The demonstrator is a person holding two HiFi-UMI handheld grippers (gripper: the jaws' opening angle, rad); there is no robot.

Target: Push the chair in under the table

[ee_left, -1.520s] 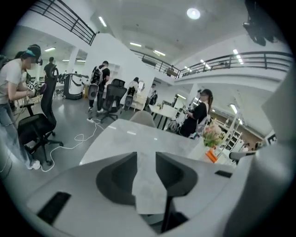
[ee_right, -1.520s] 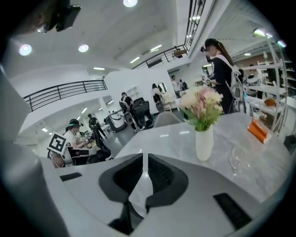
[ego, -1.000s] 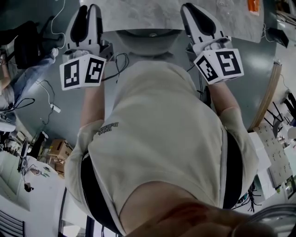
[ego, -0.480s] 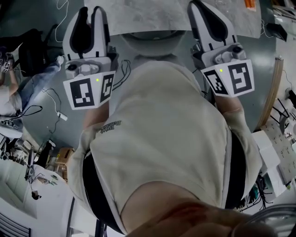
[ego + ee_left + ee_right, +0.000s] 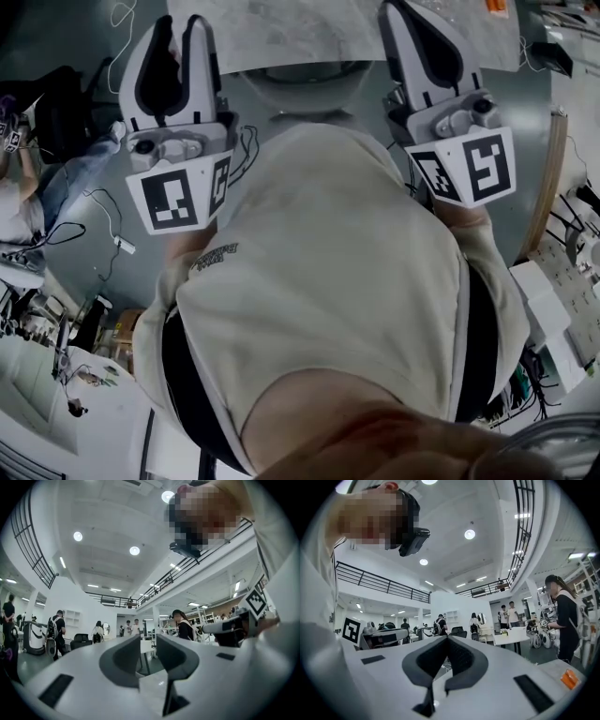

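Note:
The chair's round grey seat (image 5: pixel 302 86) sits tucked partly under the edge of the pale marbled table (image 5: pixel 309 33), straight ahead of the person's torso. Both grippers are held up in the air, level and apart from the chair. My left gripper (image 5: pixel 178 21) is at the upper left, its jaws a small gap apart with nothing between them; the left gripper view shows that gap (image 5: pixel 148 641) with the hall beyond. My right gripper (image 5: pixel 386 9) is at the upper right, with its tips together (image 5: pixel 447 639) and nothing held.
A seated person (image 5: pixel 37 178) and floor cables (image 5: pixel 103 216) lie to the left. A wooden strip (image 5: pixel 544 187) runs along the right, with white desks (image 5: pixel 37 375) at the lower left. Several people and a white table (image 5: pixel 515 637) stand in the hall ahead.
Both grippers have risen toward the head camera and look larger. The left one has rolled a little. The right jaws have come together.

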